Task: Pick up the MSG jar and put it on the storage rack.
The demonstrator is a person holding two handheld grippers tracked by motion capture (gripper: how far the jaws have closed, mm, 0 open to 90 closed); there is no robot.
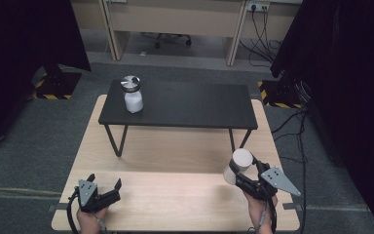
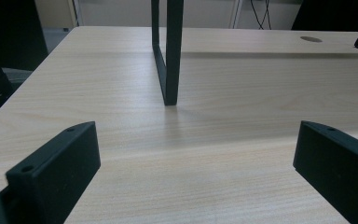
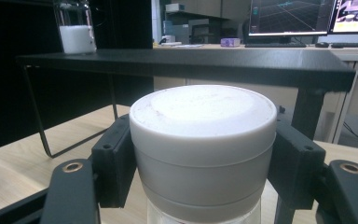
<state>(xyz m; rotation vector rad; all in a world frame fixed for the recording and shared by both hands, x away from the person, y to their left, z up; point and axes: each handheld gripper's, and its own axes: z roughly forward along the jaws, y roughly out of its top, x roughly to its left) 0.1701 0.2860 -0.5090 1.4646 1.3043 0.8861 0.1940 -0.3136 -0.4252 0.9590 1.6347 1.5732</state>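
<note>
While your right gripper (image 1: 243, 171) clamps a jar (image 1: 238, 165) by its smooth white round lid (image 3: 203, 122) at near right, upright over the pale wood-grain table (image 1: 175, 151), your left gripper (image 1: 106, 187) rests near left, jaws wide apart, nothing between. Second jar (image 1: 133, 95), silver lid, white contents, stands far left on the matte black shelf (image 1: 195, 105). No readable labels.
</note>
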